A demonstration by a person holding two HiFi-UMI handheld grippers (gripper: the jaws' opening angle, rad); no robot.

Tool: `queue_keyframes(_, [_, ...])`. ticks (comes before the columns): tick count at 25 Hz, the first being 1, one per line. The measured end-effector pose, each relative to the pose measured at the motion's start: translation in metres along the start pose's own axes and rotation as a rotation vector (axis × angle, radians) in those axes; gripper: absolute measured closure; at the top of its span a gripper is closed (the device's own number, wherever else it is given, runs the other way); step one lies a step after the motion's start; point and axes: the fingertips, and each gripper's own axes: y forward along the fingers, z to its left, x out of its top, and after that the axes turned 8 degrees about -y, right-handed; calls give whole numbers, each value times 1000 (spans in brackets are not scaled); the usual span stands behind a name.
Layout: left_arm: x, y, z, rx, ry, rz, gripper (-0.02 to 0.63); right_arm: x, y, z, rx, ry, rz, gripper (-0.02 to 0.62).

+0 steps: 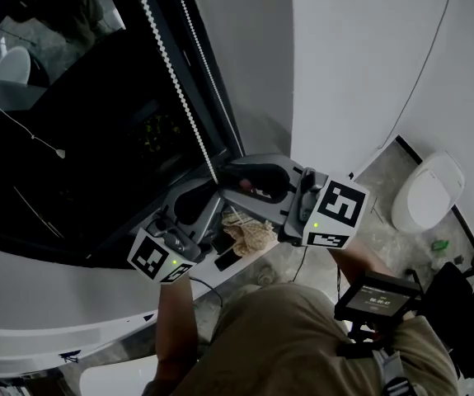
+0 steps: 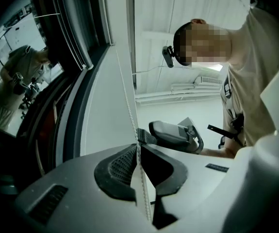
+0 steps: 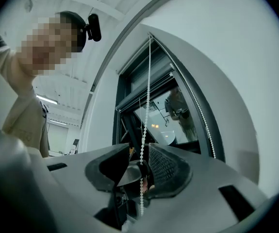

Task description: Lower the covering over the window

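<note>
A white bead chain (image 1: 179,89) hangs in two strands in front of the dark window (image 1: 96,122). My left gripper (image 1: 206,207) is the lower of the two and is shut on one strand. In the left gripper view the chain (image 2: 129,110) runs down into the closed jaws of the left gripper (image 2: 138,152). Just above it, my right gripper (image 1: 235,180) is open. In the right gripper view the chain (image 3: 146,96) passes loose through the gap of the right gripper (image 3: 140,157), and neither pad touches it. No covering shows on the glass in the head view.
The dark window frame (image 1: 220,97) meets a white wall (image 1: 344,56) on the right. A white ledge (image 1: 55,304) runs below the glass. A white toilet (image 1: 426,192) stands on the floor at the right. A small screen device (image 1: 377,299) hangs at the person's waist.
</note>
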Motion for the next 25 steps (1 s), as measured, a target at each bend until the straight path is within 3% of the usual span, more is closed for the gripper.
queue_keyframes(3, [-17,-14,10,50,-44,-7,575,-9,-2,-7,-29,6,15,483])
queue_keyframes(8, [-30,-39,28,171,-76,-18,495,-25,-8,-15,-78,-11,45,483])
queue_keyframes(17, [-41,-90,51,411,-72,-38,492,-57,-17,-22,-195,-108,106,484])
queue_keyframes(25, [-61,-118,49,525,-81,-3,492,-88,-26,-11,-224,-143,164,484])
